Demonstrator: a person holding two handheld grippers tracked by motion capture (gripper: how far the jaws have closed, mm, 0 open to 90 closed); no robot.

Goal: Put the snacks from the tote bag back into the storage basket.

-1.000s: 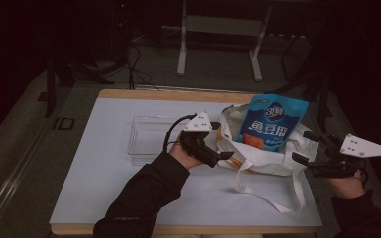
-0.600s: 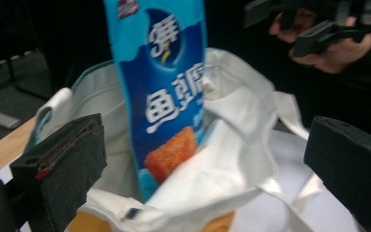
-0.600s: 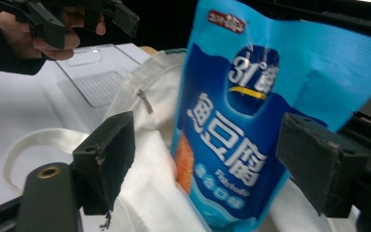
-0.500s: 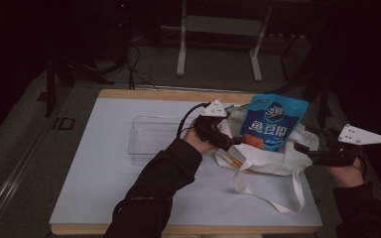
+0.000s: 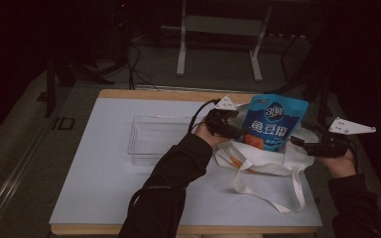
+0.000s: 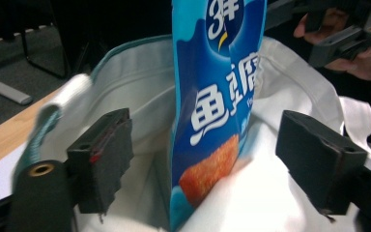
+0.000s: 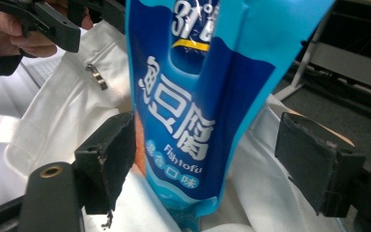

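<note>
Both claws are standing spread around the tall blue glossy snack pouch [image 5: 274, 122] in the white cloth tote bag [image 5: 258, 158]. The left claw [image 6: 203, 159], which has just been narrowing, should be pinching the pouch's flat faces squarely; the right claw [image 7: 212, 159] is pressing nothing yet.

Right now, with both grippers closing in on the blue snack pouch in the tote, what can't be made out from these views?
- Bottom of the blue pouch: hidden inside the white tote bag in every view.
- Whatever else the bag holds: covered by cloth and pouch.
- Pouch top: cut off by the upper edge in both gripper views.
- Clear tray: the dim high view leaves its contents unclear.
- Left gripper and right gripper: open, pads off the pouch.
</note>
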